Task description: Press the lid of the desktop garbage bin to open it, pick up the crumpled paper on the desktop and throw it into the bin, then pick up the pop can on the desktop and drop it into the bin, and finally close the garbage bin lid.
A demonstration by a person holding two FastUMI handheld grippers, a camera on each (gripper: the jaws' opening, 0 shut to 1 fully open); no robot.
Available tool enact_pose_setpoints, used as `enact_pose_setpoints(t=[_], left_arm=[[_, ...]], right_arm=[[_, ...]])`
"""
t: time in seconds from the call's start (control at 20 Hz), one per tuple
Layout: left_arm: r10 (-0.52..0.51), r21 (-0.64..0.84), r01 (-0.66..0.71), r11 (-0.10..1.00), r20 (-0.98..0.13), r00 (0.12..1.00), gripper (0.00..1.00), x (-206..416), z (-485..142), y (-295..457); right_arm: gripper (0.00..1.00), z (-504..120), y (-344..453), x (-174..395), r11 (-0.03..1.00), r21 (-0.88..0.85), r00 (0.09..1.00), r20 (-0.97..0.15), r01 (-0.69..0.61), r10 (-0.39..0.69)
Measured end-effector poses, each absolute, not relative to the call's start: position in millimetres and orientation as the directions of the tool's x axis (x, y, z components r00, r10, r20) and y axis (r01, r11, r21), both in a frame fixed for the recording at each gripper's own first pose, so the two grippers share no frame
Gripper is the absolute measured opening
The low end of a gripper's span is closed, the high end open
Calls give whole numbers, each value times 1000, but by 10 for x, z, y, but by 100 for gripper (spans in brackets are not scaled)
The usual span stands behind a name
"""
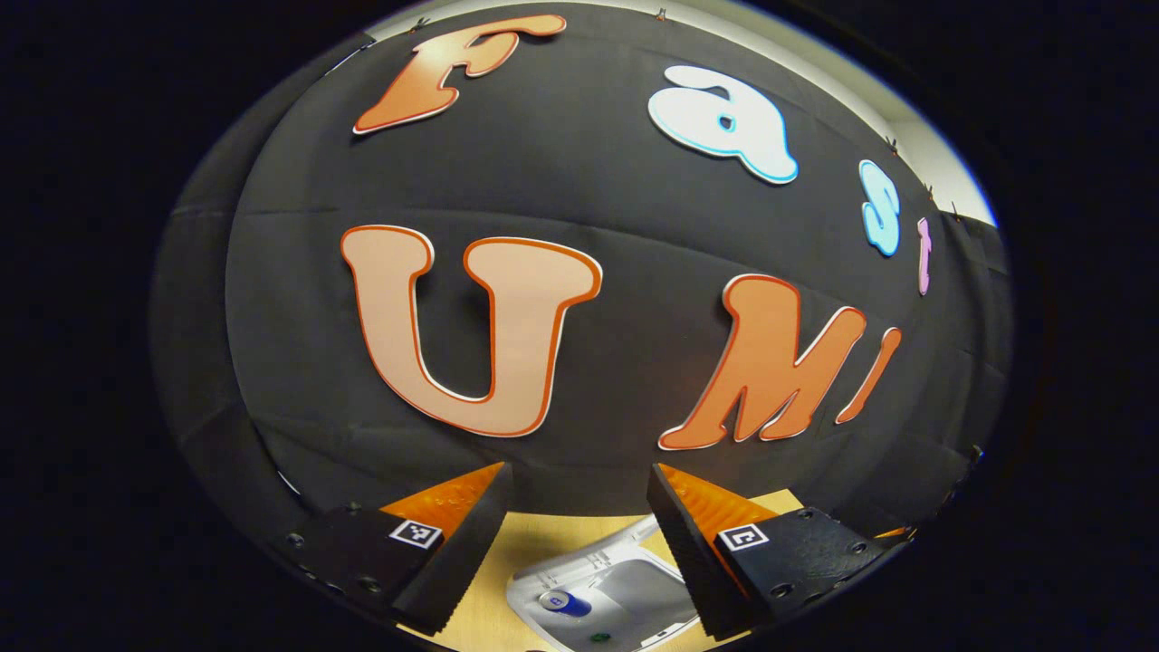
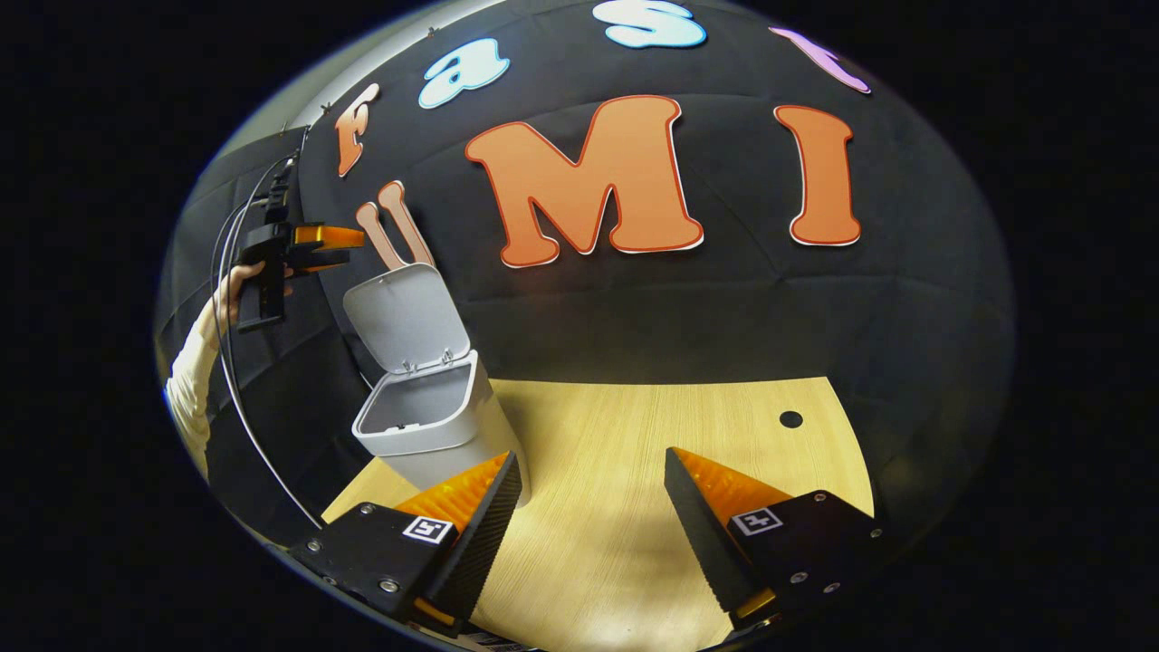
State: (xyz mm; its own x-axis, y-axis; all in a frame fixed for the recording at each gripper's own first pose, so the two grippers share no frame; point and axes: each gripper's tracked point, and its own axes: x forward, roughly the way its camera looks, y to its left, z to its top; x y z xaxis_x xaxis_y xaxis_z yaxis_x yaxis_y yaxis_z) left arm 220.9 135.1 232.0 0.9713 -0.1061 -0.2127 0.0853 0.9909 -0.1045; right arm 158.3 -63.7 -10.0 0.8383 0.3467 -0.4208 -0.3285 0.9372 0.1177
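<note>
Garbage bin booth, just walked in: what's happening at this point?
A person is working with a handheld gripper in each hand. The garbage bin stands on the wooden desktop with its lid flipped up. In the left gripper view, the left gripper hangs open above the bin, and a pop can lies inside it. The right gripper is open and empty over bare desktop. From this, the can looks dropped in already; closing the lid appears to be what remains.

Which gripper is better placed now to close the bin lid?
Left, probably: the left gripper hangs above the bin, beside its raised lid. The right gripper is lower, over the table.
</note>
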Motion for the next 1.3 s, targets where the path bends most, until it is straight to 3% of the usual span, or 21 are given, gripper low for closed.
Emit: enact_pose_setpoints(t=[0.3,0.45,0.95,1.3], left_arm=[[-142,-114,106,988,-378,915,95,2534,1803,1199],[-113,-75,89,993,-426,898,95,2591,1620,1244],[-134,45,186,981,-531,837,95,2211,1227,975],[-141,61,218,974,-590,795,97,1861,578,707]], right_arm=[[96,-159,-710,1606,942,128,839,-430,-309,334],[96,-184,-749,1610,944,129,838,-434,-304,329],[96,-297,-689,1690,934,151,815,-457,-324,357],[96,-423,-617,1708,922,170,787,-482,-347,385]])
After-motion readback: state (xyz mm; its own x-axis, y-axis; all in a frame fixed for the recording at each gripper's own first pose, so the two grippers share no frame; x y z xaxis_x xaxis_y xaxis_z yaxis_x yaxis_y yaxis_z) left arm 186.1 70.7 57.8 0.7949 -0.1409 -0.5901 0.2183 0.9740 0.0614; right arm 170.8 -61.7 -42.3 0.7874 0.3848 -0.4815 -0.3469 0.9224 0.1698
